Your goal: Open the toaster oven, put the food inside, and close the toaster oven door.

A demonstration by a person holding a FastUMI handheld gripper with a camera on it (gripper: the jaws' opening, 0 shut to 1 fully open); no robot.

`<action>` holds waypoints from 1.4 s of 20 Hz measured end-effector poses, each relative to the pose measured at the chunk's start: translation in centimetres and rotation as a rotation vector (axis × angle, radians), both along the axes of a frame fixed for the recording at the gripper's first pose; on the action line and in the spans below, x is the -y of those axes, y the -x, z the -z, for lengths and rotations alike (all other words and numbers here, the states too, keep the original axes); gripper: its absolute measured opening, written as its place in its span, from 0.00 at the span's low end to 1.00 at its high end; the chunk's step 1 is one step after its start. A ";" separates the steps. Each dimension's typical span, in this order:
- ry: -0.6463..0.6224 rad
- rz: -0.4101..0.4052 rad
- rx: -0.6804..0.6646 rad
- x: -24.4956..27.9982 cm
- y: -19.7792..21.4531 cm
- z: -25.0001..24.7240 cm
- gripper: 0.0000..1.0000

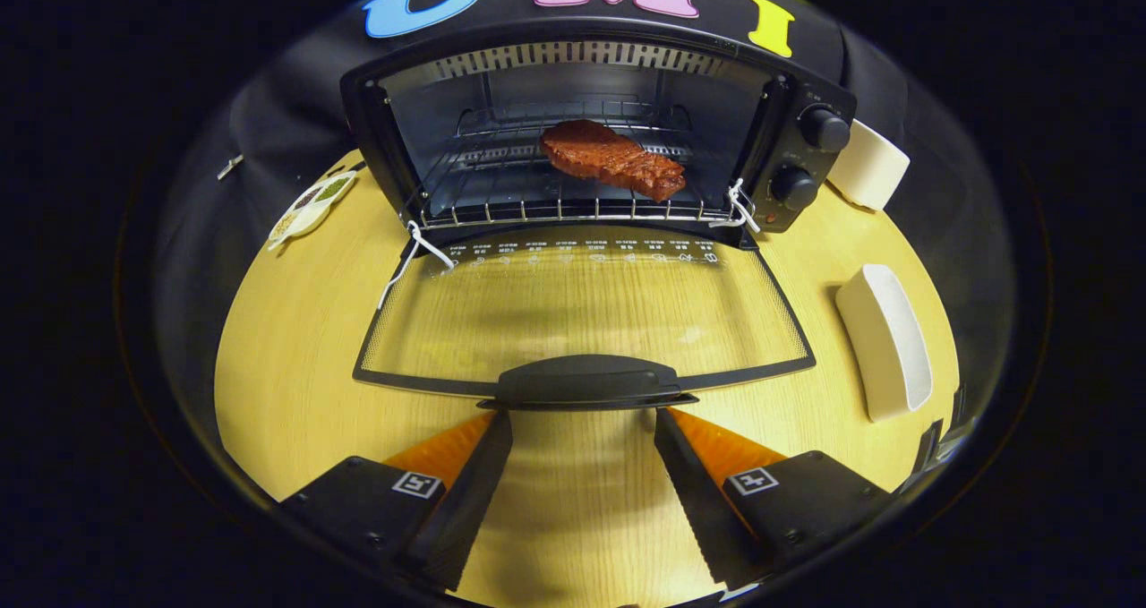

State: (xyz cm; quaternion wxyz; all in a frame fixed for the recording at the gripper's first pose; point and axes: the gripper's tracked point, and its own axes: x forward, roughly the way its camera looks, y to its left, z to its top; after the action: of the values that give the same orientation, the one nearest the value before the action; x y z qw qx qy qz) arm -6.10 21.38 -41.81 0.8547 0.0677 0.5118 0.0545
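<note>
- The jaws point(582, 429) stand wide apart and hold nothing, with bare worktop point(295, 348) between them.
- Their tips sit just under the handle point(586, 382) of the door point(582, 308), one at each end; contact is unclear.
- The door lies folded down flat over the worktop.
- Beyond it the oven point(591, 133) is open, with the steak point(611, 160) on its rack point(501, 192).
- Right of the door lies a white dish point(885, 339); another white dish point(867, 165) is beside the oven's knobs.
- Left of the oven sits a small tray point(309, 205).
</note>
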 end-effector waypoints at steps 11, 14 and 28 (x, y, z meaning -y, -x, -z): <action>-0.057 0.026 0.115 1.3 -1.4 -5.4 0.98; -0.062 0.041 0.168 1.7 -2.6 -7.4 0.98; -0.029 0.080 0.410 4.2 -12.6 -16.2 0.97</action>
State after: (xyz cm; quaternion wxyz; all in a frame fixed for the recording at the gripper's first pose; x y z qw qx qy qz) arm 6.52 17.16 -25.66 0.9414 0.0877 0.3231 0.0403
